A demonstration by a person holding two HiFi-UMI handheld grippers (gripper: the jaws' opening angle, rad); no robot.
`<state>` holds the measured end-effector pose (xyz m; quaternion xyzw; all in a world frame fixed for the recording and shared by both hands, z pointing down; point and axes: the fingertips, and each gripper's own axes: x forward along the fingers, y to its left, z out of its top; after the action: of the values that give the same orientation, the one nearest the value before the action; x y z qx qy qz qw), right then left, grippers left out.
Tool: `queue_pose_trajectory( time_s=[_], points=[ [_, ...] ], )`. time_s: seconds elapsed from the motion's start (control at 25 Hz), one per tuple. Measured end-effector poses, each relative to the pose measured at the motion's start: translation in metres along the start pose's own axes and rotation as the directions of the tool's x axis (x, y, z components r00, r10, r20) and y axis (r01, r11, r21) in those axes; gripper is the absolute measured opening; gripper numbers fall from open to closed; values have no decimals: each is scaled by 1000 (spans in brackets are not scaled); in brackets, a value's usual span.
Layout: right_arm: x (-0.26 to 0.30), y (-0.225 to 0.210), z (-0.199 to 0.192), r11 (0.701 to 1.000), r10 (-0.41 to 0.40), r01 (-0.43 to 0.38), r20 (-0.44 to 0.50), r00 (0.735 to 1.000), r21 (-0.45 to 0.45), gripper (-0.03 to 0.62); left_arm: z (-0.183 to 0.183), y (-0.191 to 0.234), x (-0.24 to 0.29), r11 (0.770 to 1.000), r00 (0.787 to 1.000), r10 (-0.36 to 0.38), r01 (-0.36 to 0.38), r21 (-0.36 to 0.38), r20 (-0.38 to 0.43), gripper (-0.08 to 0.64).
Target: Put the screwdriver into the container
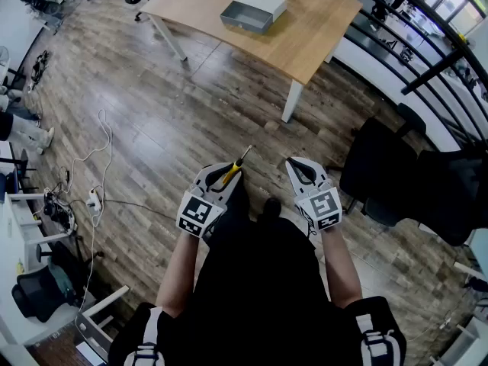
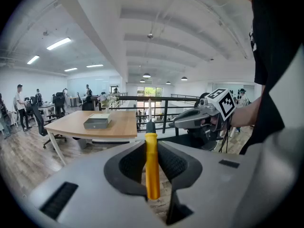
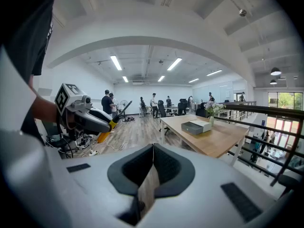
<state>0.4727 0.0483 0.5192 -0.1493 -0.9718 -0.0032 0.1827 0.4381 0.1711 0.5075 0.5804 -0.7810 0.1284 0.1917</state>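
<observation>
Left gripper (image 1: 227, 175) jaws pinch screwdriver (image 2: 152, 170); right gripper (image 3: 152, 148) jaws pressed together; container (image 1: 252, 10) on wooden table (image 1: 305, 40).

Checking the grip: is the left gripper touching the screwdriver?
Touching. In the left gripper view, the left gripper has both jaws pressed against the screwdriver handle.

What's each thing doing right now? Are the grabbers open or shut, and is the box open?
Left gripper: jaws shut on the screwdriver.
Right gripper: jaws shut, nothing between them.
Screwdriver: held by its yellow handle, tip pointing forward.
Container: sitting on the table, seems partly open.
</observation>
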Motion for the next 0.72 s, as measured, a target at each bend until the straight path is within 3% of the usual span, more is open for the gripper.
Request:
queue_pose_trajectory(
  time_s=[0.72],
  points=[
    [66, -2, 31, 998, 7, -11, -65, 998, -57, 25, 23, 75, 14, 999, 999, -33, 33, 2, 29, 86]
  ],
)
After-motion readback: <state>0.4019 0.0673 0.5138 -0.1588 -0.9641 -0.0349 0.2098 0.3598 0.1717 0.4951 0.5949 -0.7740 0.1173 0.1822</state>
